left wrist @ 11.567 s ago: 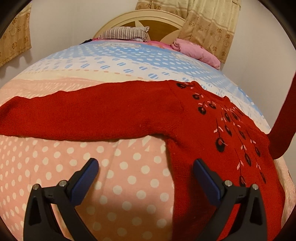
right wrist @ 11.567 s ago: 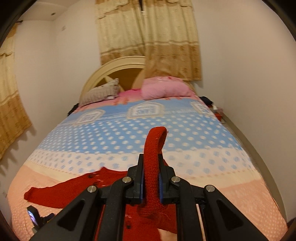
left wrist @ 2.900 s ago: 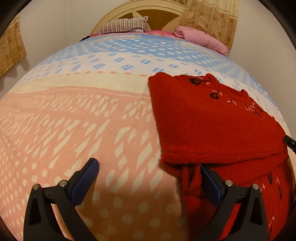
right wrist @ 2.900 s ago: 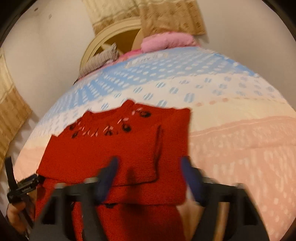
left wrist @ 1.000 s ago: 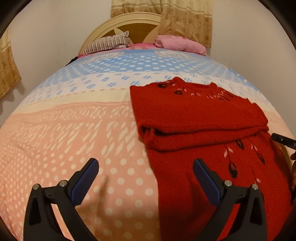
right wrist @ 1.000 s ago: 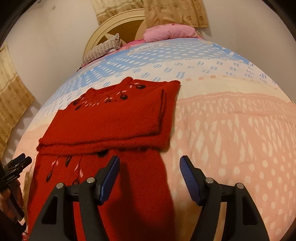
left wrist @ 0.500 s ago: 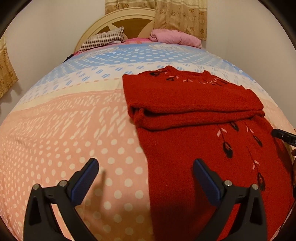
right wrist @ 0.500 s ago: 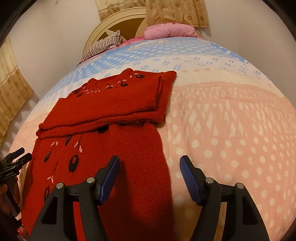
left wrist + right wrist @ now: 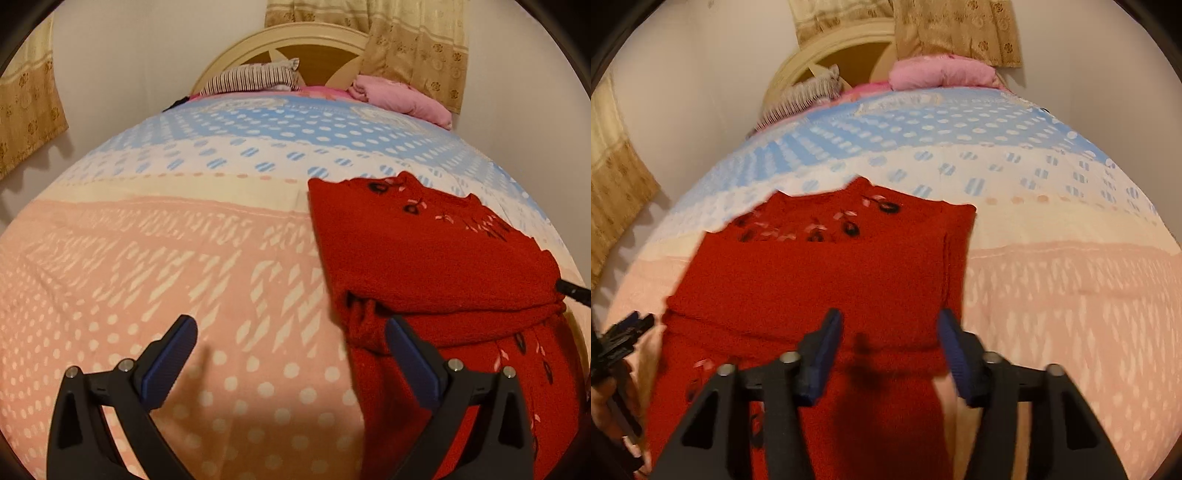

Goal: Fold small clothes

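Note:
A red knit sweater [image 9: 436,266] with black and pink flower motifs lies on the bed, both sleeves folded across its chest. In the left wrist view it fills the right side; my left gripper [image 9: 291,347] is open and empty, low over the bedspread at the sweater's left edge, its right finger over the fabric. In the right wrist view the sweater [image 9: 820,280] lies in the middle; my right gripper [image 9: 890,343] is open and empty, close above the folded sleeve band near the sweater's right edge.
The bed [image 9: 147,258] has a pink, cream and blue dotted cover. A striped pillow [image 9: 255,79] and a pink pillow [image 9: 402,99] lie at the headboard. Curtains hang at left and behind. The other gripper's tip [image 9: 572,291] shows at the right edge.
Both grippers have moved forward and lower toward the sweater's folded sleeve band. The left one shifted left; the right one now hovers over the sweater. The sweater itself has not moved.

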A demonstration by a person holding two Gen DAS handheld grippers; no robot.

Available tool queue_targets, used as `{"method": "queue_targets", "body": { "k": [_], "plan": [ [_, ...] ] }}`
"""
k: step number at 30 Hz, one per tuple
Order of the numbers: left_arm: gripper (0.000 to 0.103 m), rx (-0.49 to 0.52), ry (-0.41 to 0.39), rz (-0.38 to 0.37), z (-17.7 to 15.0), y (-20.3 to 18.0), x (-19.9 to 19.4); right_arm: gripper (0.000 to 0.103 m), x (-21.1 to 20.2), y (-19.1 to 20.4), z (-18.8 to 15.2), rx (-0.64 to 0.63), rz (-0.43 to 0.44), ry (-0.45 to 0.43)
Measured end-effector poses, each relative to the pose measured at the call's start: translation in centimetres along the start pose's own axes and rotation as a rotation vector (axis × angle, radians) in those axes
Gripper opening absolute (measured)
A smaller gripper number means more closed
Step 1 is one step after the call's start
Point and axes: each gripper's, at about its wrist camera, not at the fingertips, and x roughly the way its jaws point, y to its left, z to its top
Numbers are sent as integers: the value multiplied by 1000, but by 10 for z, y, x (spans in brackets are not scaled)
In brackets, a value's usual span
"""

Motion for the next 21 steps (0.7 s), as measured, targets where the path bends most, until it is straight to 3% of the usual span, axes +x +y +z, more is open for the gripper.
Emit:
{"method": "queue_targets", "body": {
  "k": [1, 2, 8, 9, 12, 14, 19, 21],
  "plan": [
    [103, 9, 12, 3, -2, -2, 4, 26, 6, -1, -1, 3, -12, 11],
    [103, 20, 35, 16, -4, -3, 10, 22, 9, -2, -3, -4, -23, 9],
    [103, 34, 62, 2, -7, -5, 13, 19, 2, -13, -24, -9, -16, -14],
    [103, 33, 61, -1, -9, -5, 10, 24, 1, -16, -23, 12, 3, -12],
    [103, 20, 81, -73, -21, -1, -6, 64, -11, -20, -23, 51, 11, -13],
    [103, 31, 84, -123, -37, 1, -24, 64, -21, -18, -34, 43, 72, 5],
    [102, 63, 89, -201, -73, 8, -64, 64, -51, -18, -81, -13, 80, 53],
    [92, 78, 95, -229, -86, 9, -76, 64, -68, -26, -100, 3, 82, 39]
  ]
}}
